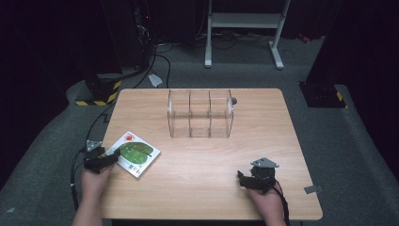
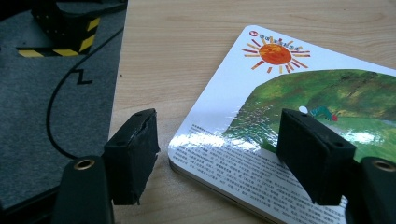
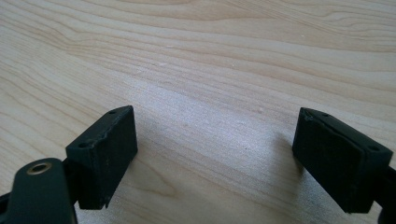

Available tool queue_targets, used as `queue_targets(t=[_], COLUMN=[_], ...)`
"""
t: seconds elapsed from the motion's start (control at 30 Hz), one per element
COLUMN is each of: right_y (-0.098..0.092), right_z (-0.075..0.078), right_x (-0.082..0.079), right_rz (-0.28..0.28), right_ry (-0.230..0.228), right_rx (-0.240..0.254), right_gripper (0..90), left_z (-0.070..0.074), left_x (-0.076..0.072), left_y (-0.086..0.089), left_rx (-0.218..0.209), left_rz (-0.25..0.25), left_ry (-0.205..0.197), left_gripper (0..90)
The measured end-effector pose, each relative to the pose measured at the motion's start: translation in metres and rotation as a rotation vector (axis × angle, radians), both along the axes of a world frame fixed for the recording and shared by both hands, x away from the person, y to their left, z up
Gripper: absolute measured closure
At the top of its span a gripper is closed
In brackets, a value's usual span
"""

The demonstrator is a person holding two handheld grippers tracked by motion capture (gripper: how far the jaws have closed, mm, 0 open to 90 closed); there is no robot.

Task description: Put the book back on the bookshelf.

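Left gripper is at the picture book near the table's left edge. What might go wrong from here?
The book lies flat on the table, so the open left gripper may struggle to get a jaw under it; its near corner sits between the jaws, but nothing is pinched. The book also lies near the table's left edge, so a sideways nudge might push it off. If it is meant for the clear divided holder, those slots look narrow, so it may catch on a divider.
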State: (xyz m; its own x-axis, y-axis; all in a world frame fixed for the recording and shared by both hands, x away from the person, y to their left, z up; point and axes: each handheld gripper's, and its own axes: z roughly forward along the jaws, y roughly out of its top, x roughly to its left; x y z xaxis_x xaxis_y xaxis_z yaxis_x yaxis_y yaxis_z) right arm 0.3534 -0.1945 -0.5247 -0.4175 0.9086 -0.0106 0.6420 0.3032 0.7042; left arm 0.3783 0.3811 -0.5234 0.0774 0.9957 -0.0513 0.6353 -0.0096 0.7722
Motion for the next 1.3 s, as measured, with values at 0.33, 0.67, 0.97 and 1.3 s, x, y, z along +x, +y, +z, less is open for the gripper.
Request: queue_targets(t=[0.33,0.67,0.97,1.3], right_y=[0.000,0.000,0.000,0.000], right_z=[0.000,0.000,0.000,0.000], right_x=[0.000,0.000,0.000,0.001], right_rz=[0.000,0.000,0.000,0.008], right_ry=[0.000,0.000,0.001,0.000], right_rx=[0.000,0.000,0.001,0.000], right_gripper=[13.6,13.6,13.6,13.7], left_z=[0.000,0.005,0.007,0.009], left_x=[0.000,-0.007,-0.016,-0.020], left_y=[-0.003,-0.030,-0.046,-0.071], left_rx=[-0.056,-0.053,-0.068,-0.058], left_rz=[-0.068,-0.229,-0.297,-0.356], left_ry=[0.026,0.067,0.089,0.096], left_gripper=[30.3,37.7,43.9,45.5])
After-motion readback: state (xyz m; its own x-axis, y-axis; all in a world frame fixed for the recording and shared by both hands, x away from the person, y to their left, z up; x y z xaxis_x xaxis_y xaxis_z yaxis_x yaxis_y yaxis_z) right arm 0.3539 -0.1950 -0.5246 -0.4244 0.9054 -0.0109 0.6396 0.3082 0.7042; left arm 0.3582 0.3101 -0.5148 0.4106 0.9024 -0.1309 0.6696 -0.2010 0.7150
